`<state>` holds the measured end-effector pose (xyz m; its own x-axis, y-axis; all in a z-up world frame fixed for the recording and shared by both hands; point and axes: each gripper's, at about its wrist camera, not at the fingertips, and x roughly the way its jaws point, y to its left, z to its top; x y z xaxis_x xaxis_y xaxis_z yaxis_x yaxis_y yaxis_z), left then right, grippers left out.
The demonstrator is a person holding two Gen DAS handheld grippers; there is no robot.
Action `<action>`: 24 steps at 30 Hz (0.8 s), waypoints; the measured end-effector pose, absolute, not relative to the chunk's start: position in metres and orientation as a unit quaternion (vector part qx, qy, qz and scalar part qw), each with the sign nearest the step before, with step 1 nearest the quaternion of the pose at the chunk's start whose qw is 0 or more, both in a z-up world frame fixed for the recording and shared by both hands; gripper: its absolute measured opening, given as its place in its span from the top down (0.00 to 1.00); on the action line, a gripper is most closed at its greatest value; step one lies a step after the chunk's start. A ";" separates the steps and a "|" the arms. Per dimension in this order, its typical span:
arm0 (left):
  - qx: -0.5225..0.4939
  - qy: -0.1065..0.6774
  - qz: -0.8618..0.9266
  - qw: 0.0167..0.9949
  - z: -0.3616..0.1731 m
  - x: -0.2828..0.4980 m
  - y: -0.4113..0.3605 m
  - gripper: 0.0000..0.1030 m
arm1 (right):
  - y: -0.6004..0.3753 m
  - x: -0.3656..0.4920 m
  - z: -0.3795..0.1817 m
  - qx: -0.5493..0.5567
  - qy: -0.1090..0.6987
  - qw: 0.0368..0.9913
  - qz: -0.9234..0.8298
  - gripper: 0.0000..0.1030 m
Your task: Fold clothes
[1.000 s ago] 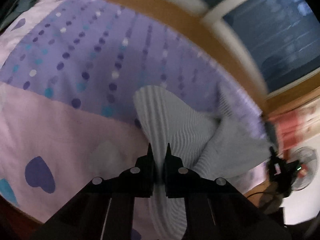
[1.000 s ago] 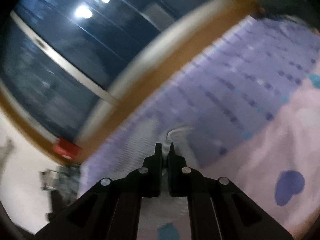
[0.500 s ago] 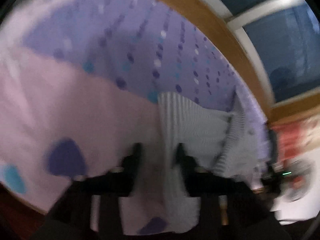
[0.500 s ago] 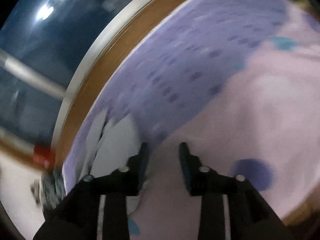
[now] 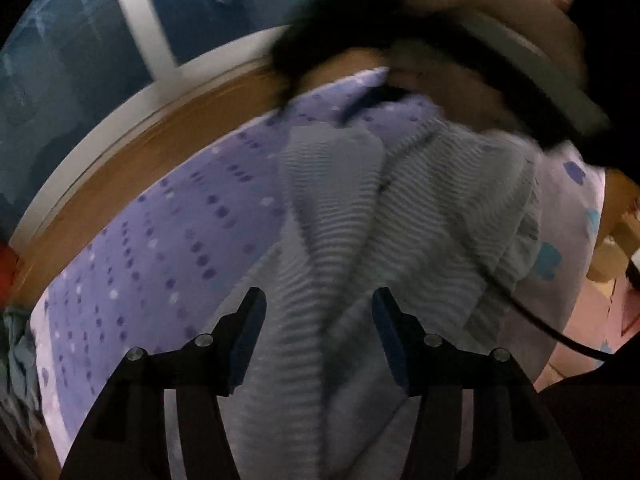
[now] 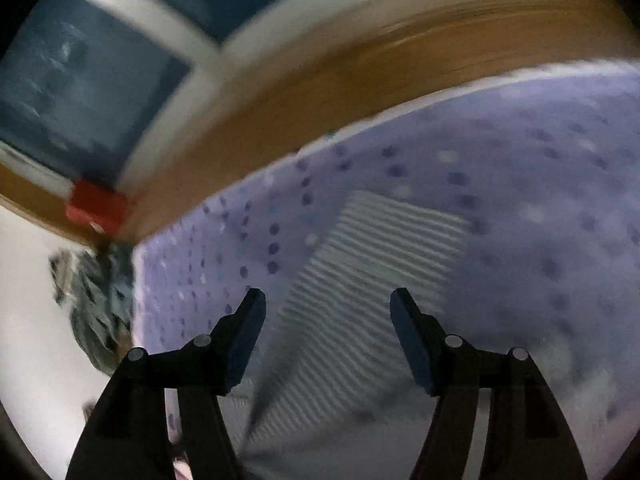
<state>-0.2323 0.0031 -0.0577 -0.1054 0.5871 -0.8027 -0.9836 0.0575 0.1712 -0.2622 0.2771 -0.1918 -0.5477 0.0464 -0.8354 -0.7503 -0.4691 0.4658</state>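
Left gripper (image 5: pixel 318 300): jaws parted, just been opening; pads clear of cloth, nothing clamped. The grey ribbed garment (image 5: pixel 400 216) lies below and ahead of the fingers, spread on the bedsheet (image 5: pixel 160 248), its folds running away from the tips toward the far bed edge; whether the tips brush the fabric cannot be told.

Right gripper (image 6: pixel 328 300): jaws parted a little wider, likewise just been opening; empty. A ribbed grey panel of the same garment (image 6: pixel 380 264) lies flat between and beyond its fingertips, one squared end toward the wooden frame (image 6: pixel 340 80).

Bedsheet: lilac with rows of dark and pale dots, paler pink part with blue shapes at the right of the left wrist view.

Surroundings: wooden frame along the bed's far edge, window (image 5: pixel 80 40) behind. Both views motion-blurred
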 end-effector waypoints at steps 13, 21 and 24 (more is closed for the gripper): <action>-0.280 0.340 0.613 0.655 -0.052 -0.257 -0.025 0.46 | 0.287 -0.348 -0.202 -0.579 0.346 0.362 0.643 0.95; -0.337 0.131 0.600 0.713 -0.015 -0.338 -0.076 0.46 | 0.249 -0.241 -0.100 -0.357 0.375 0.339 0.786 0.95; -0.386 -0.017 0.585 0.713 -0.006 -0.387 -0.099 0.46 | 0.236 -0.178 -0.111 -0.287 0.416 0.352 0.788 0.95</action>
<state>-0.3871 -0.0994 -0.0059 0.3139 0.8475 -0.4280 -0.8215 0.0165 -0.5699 -0.1775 0.2361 -0.1107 -0.5881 0.3158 -0.7446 -0.7929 -0.4067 0.4537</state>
